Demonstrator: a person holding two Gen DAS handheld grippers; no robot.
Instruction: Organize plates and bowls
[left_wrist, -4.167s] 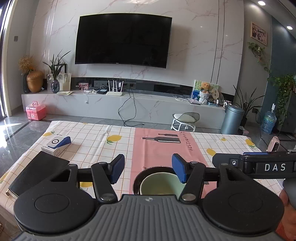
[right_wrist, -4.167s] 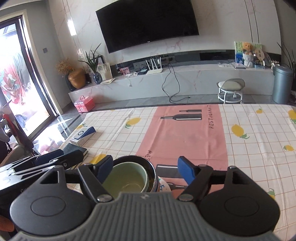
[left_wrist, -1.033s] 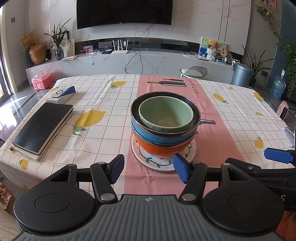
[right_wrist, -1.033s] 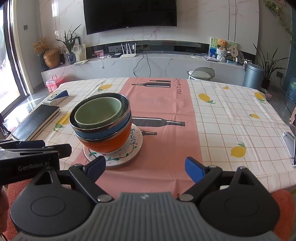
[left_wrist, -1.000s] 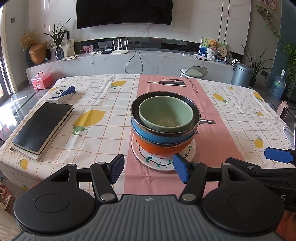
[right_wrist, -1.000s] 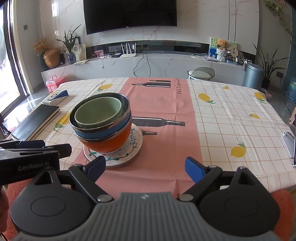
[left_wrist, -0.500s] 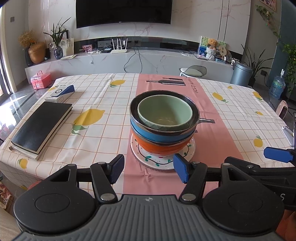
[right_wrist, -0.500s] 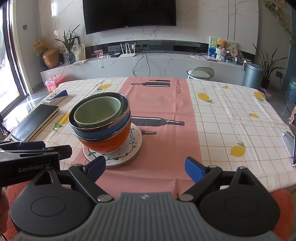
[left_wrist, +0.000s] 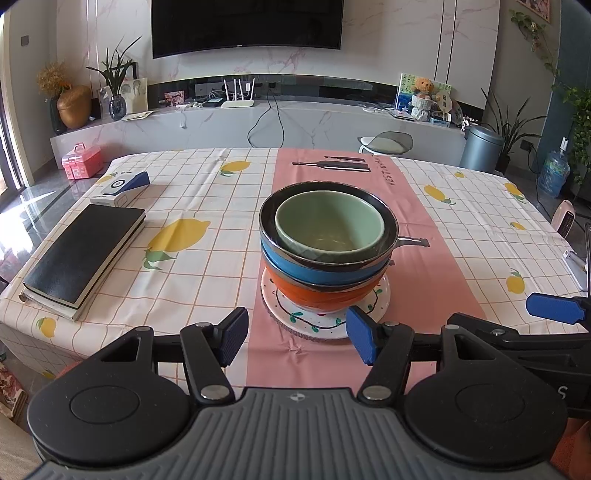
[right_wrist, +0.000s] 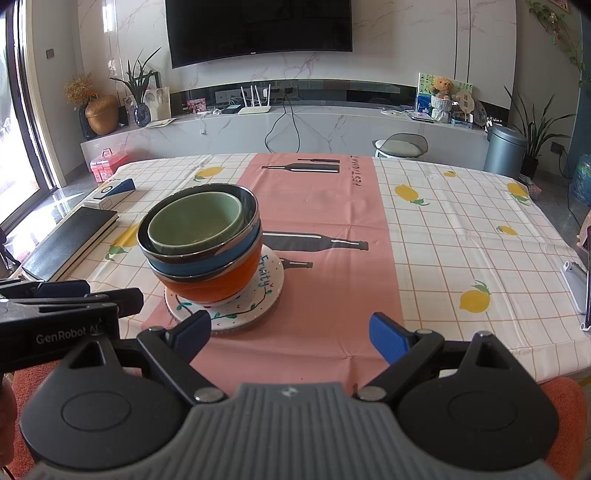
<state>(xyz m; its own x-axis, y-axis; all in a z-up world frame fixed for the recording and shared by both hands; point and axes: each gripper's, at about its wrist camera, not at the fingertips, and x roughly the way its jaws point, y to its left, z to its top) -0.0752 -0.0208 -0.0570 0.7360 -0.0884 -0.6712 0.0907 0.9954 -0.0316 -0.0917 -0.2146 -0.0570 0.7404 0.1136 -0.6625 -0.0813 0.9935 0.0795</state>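
A home living room: wall television (left_wrist: 246, 26), marble console (left_wrist: 258, 122), lemon-print dining table (left_wrist: 184, 229).

My left wrist camera looked forward and downward along my open left gripper (left_wrist: 297, 341), near the table's front edge, squarely facing the nested stack of ceramic bowls (left_wrist: 328, 243). My right wrist camera looked likewise past my right gripper (right_wrist: 291, 334), seeing that stack (right_wrist: 201, 243) to its left. Both views shared the lemon-print tablecloth (left_wrist: 192, 206) and wall-mounted black television (right_wrist: 258, 26).

Table (left_wrist: 461, 221) – lemon-print cloth, plate (left_wrist: 325, 317), black notebook (left_wrist: 85, 254), box (left_wrist: 120, 188)
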